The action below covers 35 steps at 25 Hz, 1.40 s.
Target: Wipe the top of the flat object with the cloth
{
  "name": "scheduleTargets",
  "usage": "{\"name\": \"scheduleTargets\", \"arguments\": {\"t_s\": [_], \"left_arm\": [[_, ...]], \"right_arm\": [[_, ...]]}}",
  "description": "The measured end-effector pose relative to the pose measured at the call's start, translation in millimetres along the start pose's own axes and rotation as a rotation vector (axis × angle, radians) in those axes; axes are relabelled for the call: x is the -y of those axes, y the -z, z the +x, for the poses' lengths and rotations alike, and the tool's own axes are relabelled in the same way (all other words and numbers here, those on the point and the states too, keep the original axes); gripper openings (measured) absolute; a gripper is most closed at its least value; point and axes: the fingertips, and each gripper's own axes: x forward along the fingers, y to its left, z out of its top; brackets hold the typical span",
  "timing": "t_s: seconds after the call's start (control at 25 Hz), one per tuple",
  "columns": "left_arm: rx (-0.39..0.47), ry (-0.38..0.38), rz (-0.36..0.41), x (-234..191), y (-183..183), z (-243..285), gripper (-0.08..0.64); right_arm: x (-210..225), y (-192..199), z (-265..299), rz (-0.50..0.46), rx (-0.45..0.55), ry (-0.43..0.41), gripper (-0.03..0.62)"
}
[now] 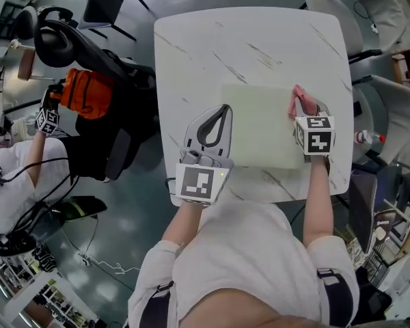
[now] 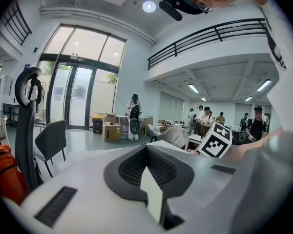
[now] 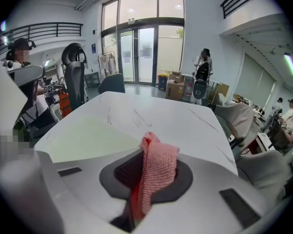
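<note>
**The cloth is at the right edge, so the wipe goes left**

Your right claw is pressed shut on the pink cloth. The cloth sticks up and out past the tips of the claw. It hangs right at the right edge of the flat object, near the far corner.

The flat object is a thin, pale green sheet. It lies flat in the middle of the white table, close to you. It looks almost square, so no side is clearly the long one. All of its top lies to the left of the cloth. I think the wipe has to start here and go left, toward your other hand. The right hand is the one to do it, since it has the cloth.

Your left claw is closed too. It lies along the left edge of the sheet. A thin pale strip shows between its jaws. I take that to be the sheet's edge, pinched to keep it from sliding.

Some things are hard to see. I cannot tell if the cloth touches the sheet yet or hangs just above it. The left claw covers a bit of the left edge. The left gripper view looks out at the room and shows none of the sheet's top.
</note>
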Motion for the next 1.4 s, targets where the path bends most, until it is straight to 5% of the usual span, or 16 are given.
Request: {"name": "scheduleTargets", "arguments": {"t_s": [0.6, 1.4], "left_arm": [[-0.004, -0.015, 0.024, 12, 0, 1, 0.015], [0.012, -0.005, 0.046, 11, -8, -3, 0.014]], "right_arm": [[70, 31, -19, 0.079, -0.011, 0.106, 0.035], [57, 58, -42, 0.065, -0.035, 0.1, 0.035]]}}
